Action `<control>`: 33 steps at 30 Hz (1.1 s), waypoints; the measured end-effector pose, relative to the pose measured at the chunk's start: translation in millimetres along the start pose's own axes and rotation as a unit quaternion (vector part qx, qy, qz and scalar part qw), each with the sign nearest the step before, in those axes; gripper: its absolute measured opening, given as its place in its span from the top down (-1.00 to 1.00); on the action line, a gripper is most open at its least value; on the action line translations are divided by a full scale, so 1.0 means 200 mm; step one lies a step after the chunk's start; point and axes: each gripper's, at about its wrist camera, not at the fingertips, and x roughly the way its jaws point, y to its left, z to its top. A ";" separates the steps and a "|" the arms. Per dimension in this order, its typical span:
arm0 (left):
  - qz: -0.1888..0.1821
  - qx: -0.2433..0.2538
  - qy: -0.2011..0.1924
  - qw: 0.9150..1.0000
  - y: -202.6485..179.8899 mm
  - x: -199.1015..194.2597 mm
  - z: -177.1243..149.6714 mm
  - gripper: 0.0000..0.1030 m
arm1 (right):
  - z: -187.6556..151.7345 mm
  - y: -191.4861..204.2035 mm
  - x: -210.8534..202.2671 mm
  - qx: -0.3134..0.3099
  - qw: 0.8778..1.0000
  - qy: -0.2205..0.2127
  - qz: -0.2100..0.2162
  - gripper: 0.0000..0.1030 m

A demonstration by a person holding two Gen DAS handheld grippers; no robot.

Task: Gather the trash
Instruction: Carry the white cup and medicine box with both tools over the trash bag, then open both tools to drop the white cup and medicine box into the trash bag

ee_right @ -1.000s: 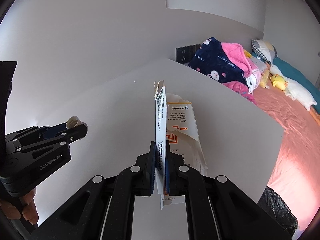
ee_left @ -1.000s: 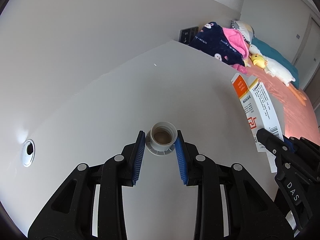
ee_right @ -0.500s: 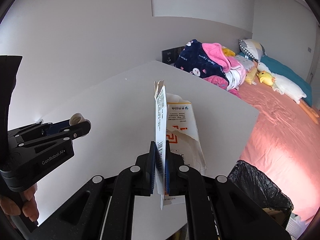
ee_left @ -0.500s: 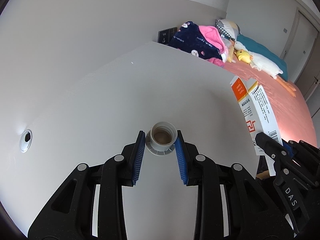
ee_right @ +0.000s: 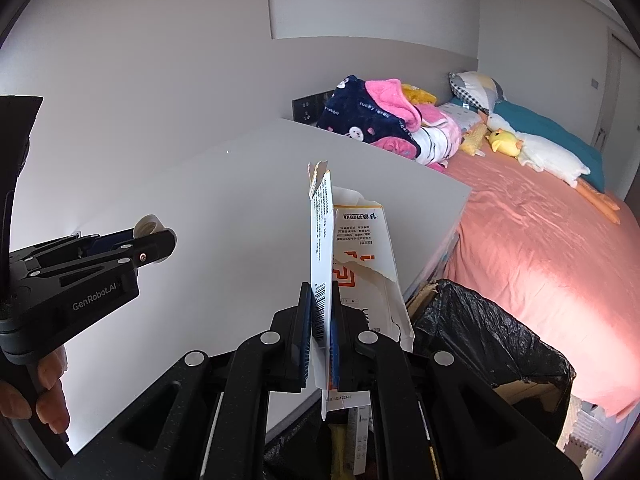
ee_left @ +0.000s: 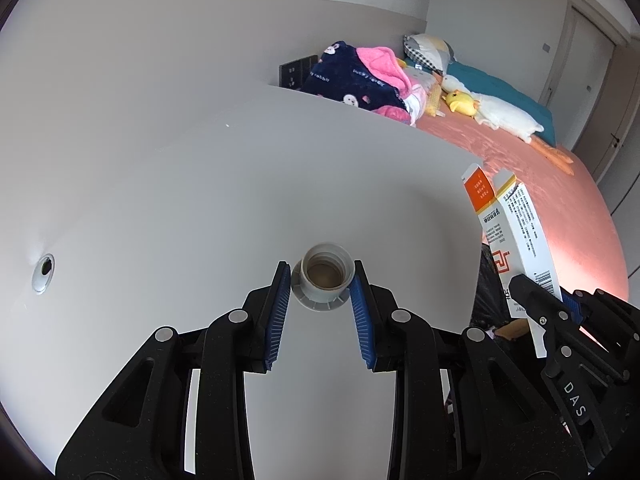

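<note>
My left gripper [ee_left: 321, 280] is shut on a small white bottle cap [ee_left: 325, 280], open side toward the camera, held above the white table [ee_left: 200, 200]. It also shows in the right wrist view [ee_right: 154, 236] at the left. My right gripper [ee_right: 321, 312] is shut on a torn white and orange carton [ee_right: 352, 256], held upright past the table's right edge. The carton also shows in the left wrist view [ee_left: 512, 232]. A bin lined with a black bag [ee_right: 492, 352] stands below and to the right of the carton.
A bed with a pink sheet [ee_right: 540, 240] lies to the right, with a blanket pile [ee_right: 380, 120] and plush toys [ee_right: 540, 152]. A cable hole [ee_left: 43, 274] sits in the table at the left. A wall runs behind the table.
Both grippers have drawn back and to the right with their loads. The table edge and the black-lined bin have come into view under the carton.
</note>
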 end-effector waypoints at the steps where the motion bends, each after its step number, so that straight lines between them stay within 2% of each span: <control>1: -0.002 0.004 0.000 1.000 -0.02 0.00 -0.01 0.41 | -0.01 -0.02 -0.01 0.003 1.000 -0.001 -0.002 0.84; 19: -0.049 0.060 0.017 0.997 -0.41 0.04 -0.09 0.41 | -0.19 -0.33 -0.16 0.055 0.997 -0.002 -0.049 0.84; 33: -0.088 0.116 0.034 0.989 -0.70 0.08 -0.15 0.41 | -0.30 -0.60 -0.26 0.110 0.989 -0.007 -0.096 0.84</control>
